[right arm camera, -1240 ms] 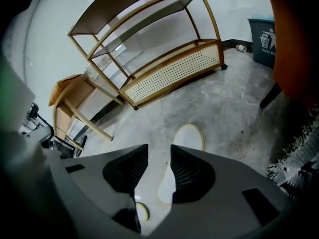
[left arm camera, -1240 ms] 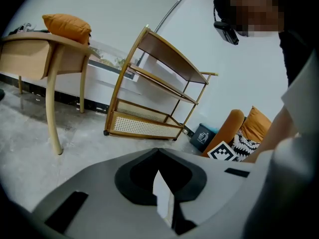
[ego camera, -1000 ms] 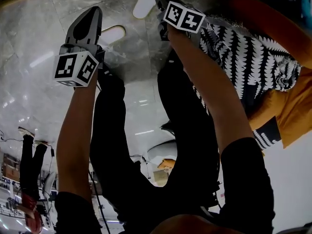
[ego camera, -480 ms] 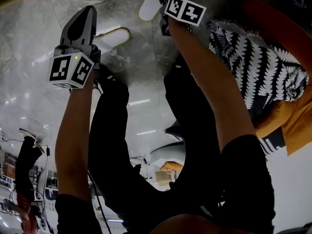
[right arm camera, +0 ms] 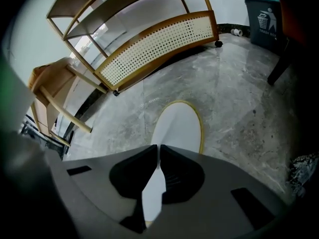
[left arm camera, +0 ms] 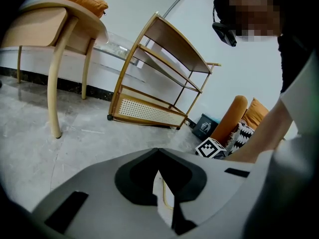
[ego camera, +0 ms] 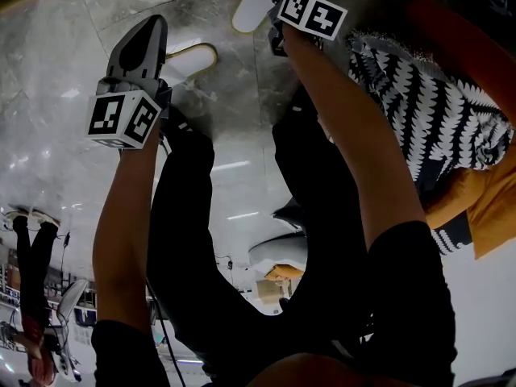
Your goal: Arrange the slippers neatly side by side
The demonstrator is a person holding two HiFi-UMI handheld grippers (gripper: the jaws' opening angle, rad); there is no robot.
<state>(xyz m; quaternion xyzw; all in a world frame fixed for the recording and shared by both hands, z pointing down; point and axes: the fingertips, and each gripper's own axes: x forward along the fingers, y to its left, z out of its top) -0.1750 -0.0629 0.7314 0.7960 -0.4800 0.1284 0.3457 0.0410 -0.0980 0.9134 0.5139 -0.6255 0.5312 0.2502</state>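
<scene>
Two to line up, both down on the grey floor [ego camera: 56,95] and apart: the far slipper [right arm camera: 177,128] has its near end pinched in the right gripper [right arm camera: 158,149], jaws just closed in on it; the near slipper [ego camera: 192,56] lies just beside the left gripper [left arm camera: 158,152], jaws pressed together, hold on it unclear. Best now, I'd say: keep that pinch firm, drag low, finish parallel with toes level.
</scene>
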